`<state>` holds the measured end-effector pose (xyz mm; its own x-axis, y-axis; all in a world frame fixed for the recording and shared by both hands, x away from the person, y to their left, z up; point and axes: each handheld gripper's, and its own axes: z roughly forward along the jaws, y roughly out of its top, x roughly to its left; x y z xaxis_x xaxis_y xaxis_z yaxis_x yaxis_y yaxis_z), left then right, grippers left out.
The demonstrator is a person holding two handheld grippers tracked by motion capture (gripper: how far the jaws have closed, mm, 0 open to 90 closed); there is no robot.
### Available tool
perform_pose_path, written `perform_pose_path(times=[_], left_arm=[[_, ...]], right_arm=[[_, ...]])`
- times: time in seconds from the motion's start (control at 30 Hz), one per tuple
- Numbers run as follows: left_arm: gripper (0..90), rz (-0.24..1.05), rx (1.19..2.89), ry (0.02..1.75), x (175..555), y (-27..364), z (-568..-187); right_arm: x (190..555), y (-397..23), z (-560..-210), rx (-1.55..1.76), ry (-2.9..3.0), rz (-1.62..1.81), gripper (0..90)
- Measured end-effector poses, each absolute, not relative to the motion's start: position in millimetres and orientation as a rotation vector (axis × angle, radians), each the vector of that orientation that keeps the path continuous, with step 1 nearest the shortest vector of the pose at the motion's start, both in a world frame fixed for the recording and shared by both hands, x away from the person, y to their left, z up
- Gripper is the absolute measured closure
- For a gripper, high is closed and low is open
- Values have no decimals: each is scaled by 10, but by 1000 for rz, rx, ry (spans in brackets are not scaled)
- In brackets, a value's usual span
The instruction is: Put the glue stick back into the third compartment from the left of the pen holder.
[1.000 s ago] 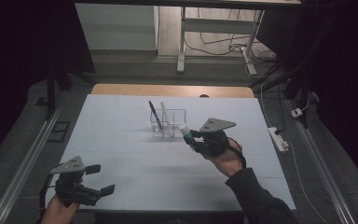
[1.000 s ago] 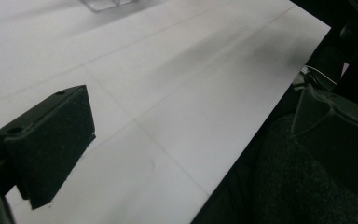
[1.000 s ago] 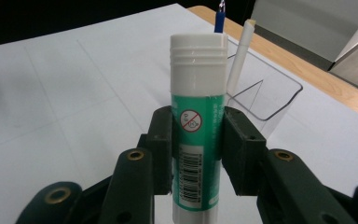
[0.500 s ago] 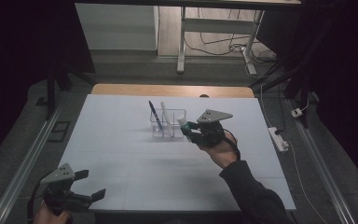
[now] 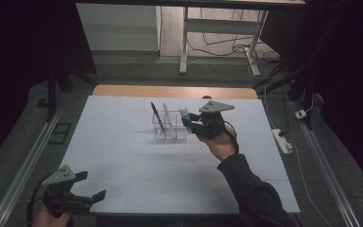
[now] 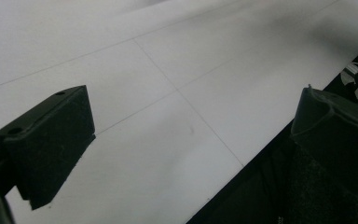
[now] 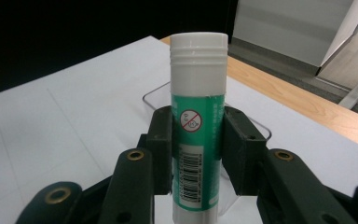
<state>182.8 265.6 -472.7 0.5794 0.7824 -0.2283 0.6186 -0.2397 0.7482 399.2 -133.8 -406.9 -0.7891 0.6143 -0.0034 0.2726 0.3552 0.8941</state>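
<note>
Nearest you, your left gripper (image 5: 82, 187) hangs over the near left corner of the white table (image 5: 123, 156), its jaws spread apart with nothing between them; the left gripper view shows just bare tabletop between the two black pads. It looks parked, with no part in this step.

Farther out, your right gripper (image 7: 198, 156) is clamped on a glue stick (image 7: 198, 121), green-labelled with a white cap, held upright with the pads pressing on both sides of the label. In the high view the glue stick (image 5: 184, 112) sits just beside the right end of the clear plastic organizer (image 5: 169, 128), its cap above the rim.

Beyond that, the organizer already holds a blue pen (image 5: 157, 115) in its left part and a white stick-like item (image 5: 168, 119) leaning near the middle.

You appear to be in the carry-and-place step: the glue stick is grasped and nearly at the container. Next you likely need to centre it over the free right compartment, keep it vertical, lower it inside the walls, and only then release. Watch the thin clear rim, which could snag the base.
</note>
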Motion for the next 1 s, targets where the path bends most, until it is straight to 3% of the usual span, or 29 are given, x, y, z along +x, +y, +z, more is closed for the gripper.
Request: perform_pose_path(times=[0.43, 1.0], left_arm=[[0, 226, 1967, 1121, 1843, 2653, -4733], [0, 217, 1966, 1118, 1846, 2658, -4735]], right_arm=[[4236, -1217, -4042, 825, 2231, 1440, 660], [4541, -1020, -4356, 882, 2209, 1400, 660]])
